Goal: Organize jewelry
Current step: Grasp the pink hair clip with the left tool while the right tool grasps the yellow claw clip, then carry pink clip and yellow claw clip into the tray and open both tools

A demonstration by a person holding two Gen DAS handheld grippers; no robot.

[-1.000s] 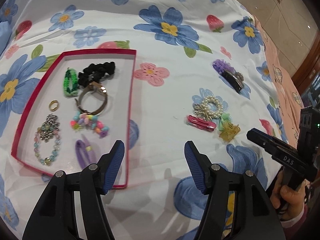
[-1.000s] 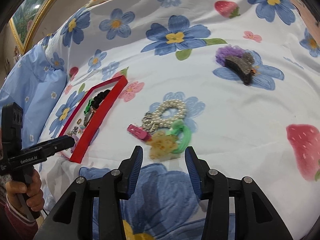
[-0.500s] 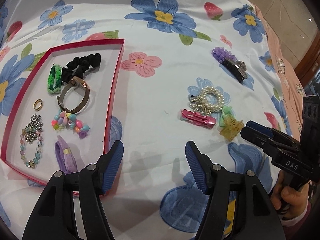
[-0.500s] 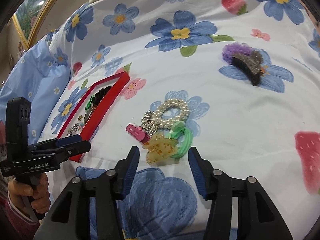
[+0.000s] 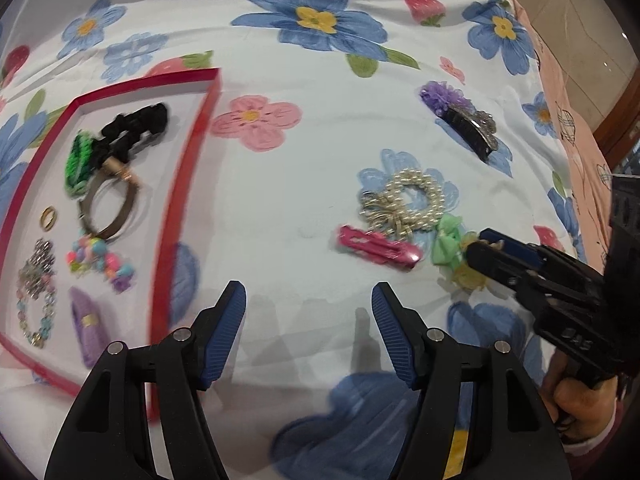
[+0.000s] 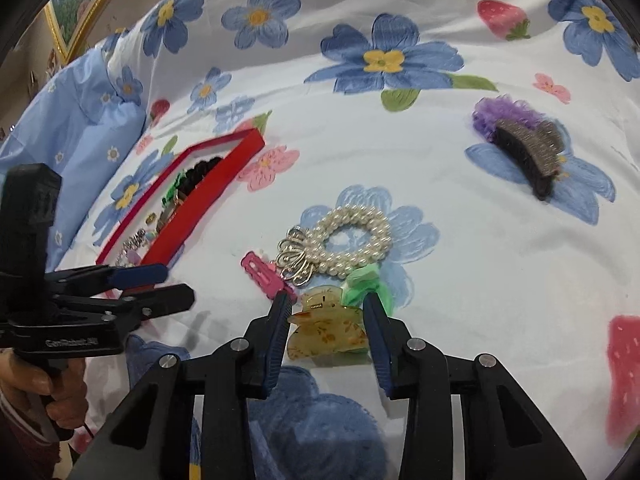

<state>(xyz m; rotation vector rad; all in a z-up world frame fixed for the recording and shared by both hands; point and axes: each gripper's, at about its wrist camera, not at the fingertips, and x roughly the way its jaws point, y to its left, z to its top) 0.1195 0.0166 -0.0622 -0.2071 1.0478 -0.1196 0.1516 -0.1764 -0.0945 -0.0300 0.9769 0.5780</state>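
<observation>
A red tray on the floral sheet holds a black scrunchie, a green band, a bangle, a ring, bead bracelets and a purple clip. My right gripper is open with its fingers either side of a yellow claw clip. Beside it lie a green bow, a pink clip and a pearl scrunchie. My left gripper is open and empty above bare sheet between tray and loose pieces.
A black claw clip on a purple scrunchie lies further back right. A light blue pillow sits at the left. The bed edge and floor show at the right.
My right gripper moved forward and down, so the yellow claw clip now sits between its open fingers. My left gripper drifted right, away from the tray.
</observation>
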